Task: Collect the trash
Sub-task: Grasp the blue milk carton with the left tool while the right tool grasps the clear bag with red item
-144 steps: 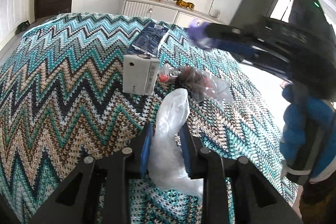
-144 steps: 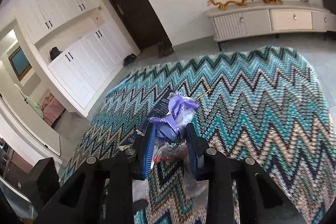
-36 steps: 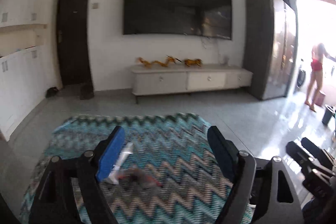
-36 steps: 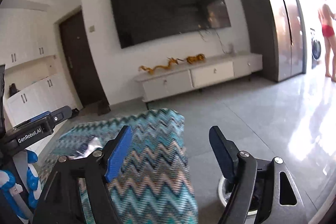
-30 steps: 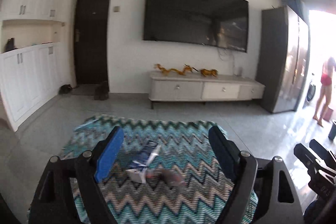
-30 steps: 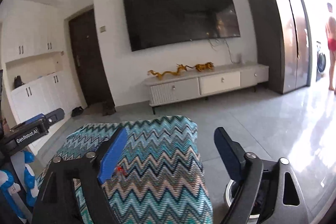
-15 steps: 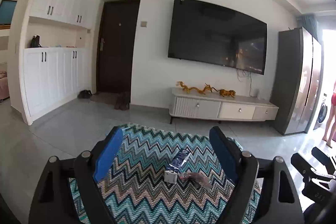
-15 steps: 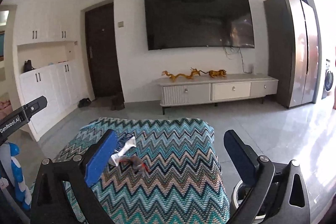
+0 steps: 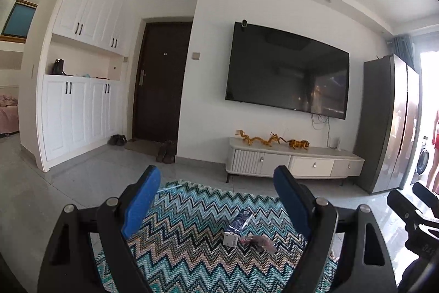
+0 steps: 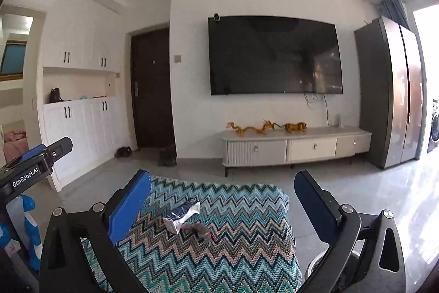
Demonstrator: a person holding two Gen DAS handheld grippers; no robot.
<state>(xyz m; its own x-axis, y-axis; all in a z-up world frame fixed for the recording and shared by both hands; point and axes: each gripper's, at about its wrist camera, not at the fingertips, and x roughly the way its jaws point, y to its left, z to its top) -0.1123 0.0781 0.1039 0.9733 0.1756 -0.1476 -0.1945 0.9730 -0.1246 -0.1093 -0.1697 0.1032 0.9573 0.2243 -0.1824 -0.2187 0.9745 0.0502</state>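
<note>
Left wrist view: three pieces of trash lie close together on the zigzag-patterned cover (image 9: 192, 213) — a small white box (image 9: 230, 239), a flat dark blue packet (image 9: 241, 219) just behind it, touching or nearly so, and a crumpled clear wrapper (image 9: 260, 241) with red bits just to the box's right. All three sit toward the far right part of the cover, well ahead of the left gripper (image 9: 216, 203). Its jaws are spread wide with nothing between them; the trash shows through the gap, farther off.

In the right wrist view the same white box (image 10: 171, 224), blue packet (image 10: 186, 208) and wrapper (image 10: 200, 230) lie near the middle of the cover (image 10: 247, 210), beyond the right gripper (image 10: 222, 203). Its jaws have just been opening and now stand wide apart, empty. The rim of a round white bin (image 10: 315, 265) shows on the floor below the right finger, beside the cover's edge.

Beyond the cover is grey tiled floor, a low white cabinet (image 9: 293, 164) with golden figurines, and a large dark television (image 9: 286, 78) on the wall. A person's legs (image 9: 435, 155) show at the far right edge.
</note>
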